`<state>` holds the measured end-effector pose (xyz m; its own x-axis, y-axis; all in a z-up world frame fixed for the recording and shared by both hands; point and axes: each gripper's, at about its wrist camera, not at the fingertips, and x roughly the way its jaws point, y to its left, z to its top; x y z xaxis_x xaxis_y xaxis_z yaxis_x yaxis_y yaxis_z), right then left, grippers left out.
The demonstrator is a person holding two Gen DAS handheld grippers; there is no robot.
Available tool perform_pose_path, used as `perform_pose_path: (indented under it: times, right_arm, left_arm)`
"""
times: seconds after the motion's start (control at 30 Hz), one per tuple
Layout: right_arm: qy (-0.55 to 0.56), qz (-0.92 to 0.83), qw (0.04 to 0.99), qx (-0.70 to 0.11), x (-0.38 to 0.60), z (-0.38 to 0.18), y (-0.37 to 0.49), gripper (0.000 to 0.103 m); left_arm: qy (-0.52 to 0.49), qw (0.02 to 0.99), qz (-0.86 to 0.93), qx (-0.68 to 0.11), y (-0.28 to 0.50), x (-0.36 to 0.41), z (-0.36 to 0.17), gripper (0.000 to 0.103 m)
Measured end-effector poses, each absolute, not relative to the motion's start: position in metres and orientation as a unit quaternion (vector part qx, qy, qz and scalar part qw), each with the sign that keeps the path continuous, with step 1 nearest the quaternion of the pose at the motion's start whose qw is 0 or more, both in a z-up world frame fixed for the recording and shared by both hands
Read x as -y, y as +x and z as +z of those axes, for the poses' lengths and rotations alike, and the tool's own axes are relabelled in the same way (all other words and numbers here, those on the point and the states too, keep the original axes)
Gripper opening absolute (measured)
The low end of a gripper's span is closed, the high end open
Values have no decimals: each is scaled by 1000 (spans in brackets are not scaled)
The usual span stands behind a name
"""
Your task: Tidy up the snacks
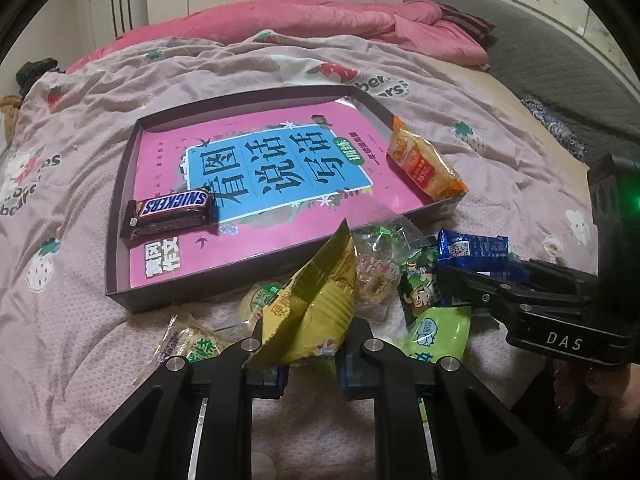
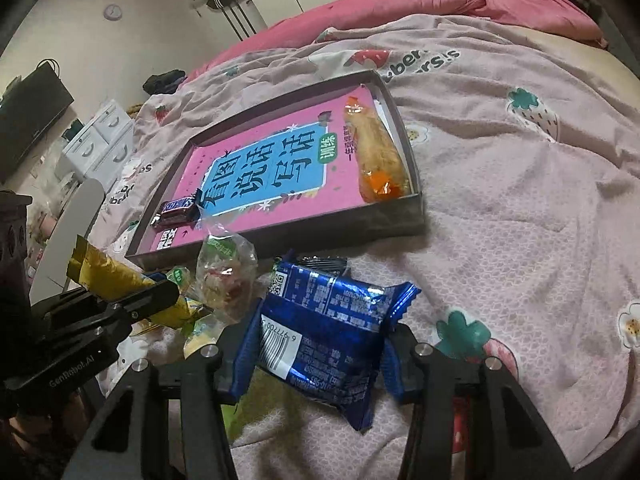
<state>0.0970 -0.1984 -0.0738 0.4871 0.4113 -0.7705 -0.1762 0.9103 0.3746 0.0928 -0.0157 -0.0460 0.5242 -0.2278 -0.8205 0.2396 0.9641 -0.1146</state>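
Pinching a crinkly yellow packet (image 1: 316,300) shut-tight in the left gripper (image 1: 310,354) w/ right gripper (image 2: 316,356) clamped on the blue packet (image 2: 324,332), both light, slippery foil above the bed, near the tray (image 1: 248,280) — best gripped mid-body.

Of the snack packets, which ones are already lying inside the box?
Two: the Snickers bar at one end and the orange packet at the other, both on the pink book. The other snacks lie outside it on the bedspread.
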Motion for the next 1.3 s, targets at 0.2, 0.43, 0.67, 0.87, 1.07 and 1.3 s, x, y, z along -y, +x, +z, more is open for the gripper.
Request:
perform_pose_path:
  times: [0.2,0.43,0.67,0.87,1.07,1.3]
  right_arm:
    - [103,168,875,-443,198,-58,93,51]
    - [96,175,888,-413,199,-44,90,51]
    - [83,184,904,-378,196,-27,89,51]
    - [66,185,914,-355,195,-14,89,51]
    - [58,197,921,-332,192,-3,91,51]
    - [61,205,921,-325,190,0,100,51]
  left_arm:
    - [-8,879,-138,-457,89,9,-34,17]
    - [-6,883,-140,-449,84,10,-23,17]
    - [-12,890,-139,-434,85,6,-4,17]
    - [-12,895,-129,-426,88,2,10,17]
    - [-16,902,-117,-416,100,0,20,17]
    - [-17,906,-98,-410,114,-7,23,17]
